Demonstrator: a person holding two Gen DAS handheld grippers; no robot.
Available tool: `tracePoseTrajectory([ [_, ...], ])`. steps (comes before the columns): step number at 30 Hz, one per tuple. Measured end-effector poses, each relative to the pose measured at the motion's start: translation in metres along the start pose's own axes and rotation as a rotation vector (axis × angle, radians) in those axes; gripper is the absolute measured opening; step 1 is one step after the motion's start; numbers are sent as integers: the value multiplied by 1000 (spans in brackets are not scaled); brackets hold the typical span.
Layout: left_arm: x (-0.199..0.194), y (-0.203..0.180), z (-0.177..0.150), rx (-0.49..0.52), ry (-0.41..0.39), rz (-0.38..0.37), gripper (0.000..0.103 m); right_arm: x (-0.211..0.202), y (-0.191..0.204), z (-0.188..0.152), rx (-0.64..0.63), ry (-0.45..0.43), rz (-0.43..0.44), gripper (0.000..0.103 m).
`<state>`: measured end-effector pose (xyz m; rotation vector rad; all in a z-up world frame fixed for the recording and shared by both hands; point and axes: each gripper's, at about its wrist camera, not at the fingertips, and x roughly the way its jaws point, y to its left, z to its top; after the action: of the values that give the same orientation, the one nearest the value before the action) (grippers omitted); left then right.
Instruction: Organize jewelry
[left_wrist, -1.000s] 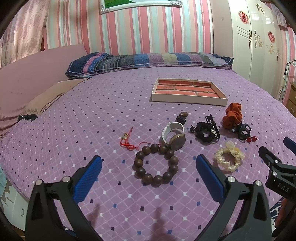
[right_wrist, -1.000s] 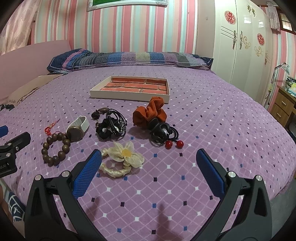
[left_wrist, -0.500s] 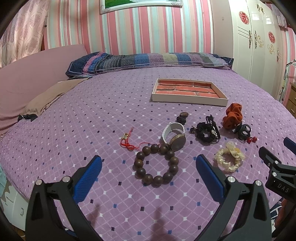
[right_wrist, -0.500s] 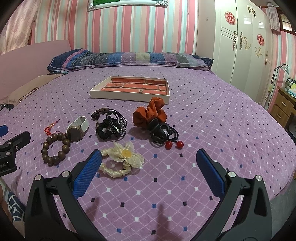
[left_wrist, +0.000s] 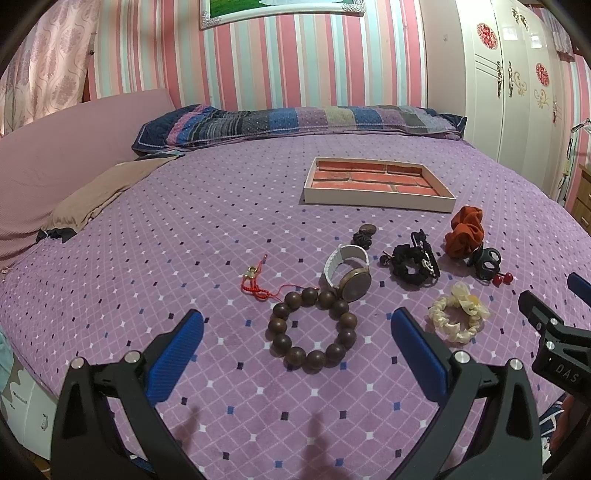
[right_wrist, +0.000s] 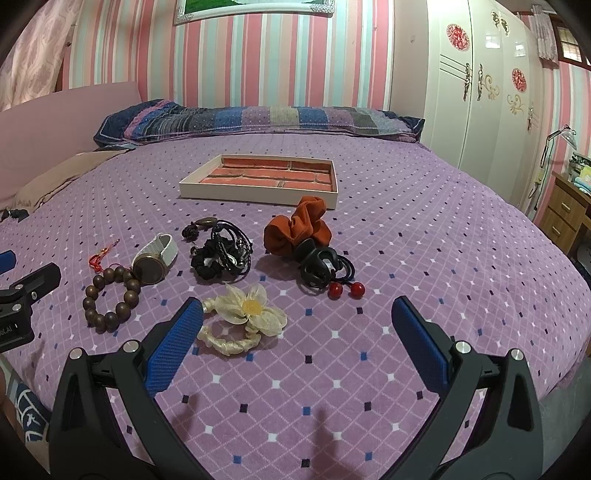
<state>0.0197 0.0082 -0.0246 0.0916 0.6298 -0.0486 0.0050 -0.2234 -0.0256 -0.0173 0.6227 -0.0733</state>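
Note:
On the purple bedspread lie a brown bead bracelet (left_wrist: 311, 329), a white-strap watch (left_wrist: 349, 273), a red cord charm (left_wrist: 256, 284), a black scrunchie (left_wrist: 413, 260), an orange scrunchie (left_wrist: 464, 236), a black clip with red beads (left_wrist: 489, 264) and a cream flower scrunchie (left_wrist: 459, 317). A shallow brick-lined tray (left_wrist: 376, 182) sits farther back. My left gripper (left_wrist: 297, 345) is open and empty just before the bracelet. My right gripper (right_wrist: 297, 336) is open and empty; its left pad is beside the cream scrunchie (right_wrist: 243, 319). The tray (right_wrist: 258, 192) shows empty.
A long striped pillow (left_wrist: 295, 123) lies at the head of the bed. A pink cushion (left_wrist: 55, 155) and a brown cloth (left_wrist: 96, 192) are at the left. A white wardrobe (right_wrist: 480, 96) and a wooden drawer unit (right_wrist: 565, 214) stand to the right.

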Motion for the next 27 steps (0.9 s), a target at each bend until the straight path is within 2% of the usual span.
tracePoseTrajectory([
  [12, -3, -2, 3, 5, -6, 3, 99, 0, -1, 1, 0, 1, 3, 99],
  [17, -3, -1, 3, 8, -20, 9, 99, 1, 0, 1, 3, 0, 46, 99],
  [22, -3, 3, 4, 1, -39, 2, 99, 0, 5, 2, -19, -40, 68, 99],
  [27, 4, 6, 1, 5, -28, -5, 99, 9, 7, 2, -25, -25, 83, 99],
])
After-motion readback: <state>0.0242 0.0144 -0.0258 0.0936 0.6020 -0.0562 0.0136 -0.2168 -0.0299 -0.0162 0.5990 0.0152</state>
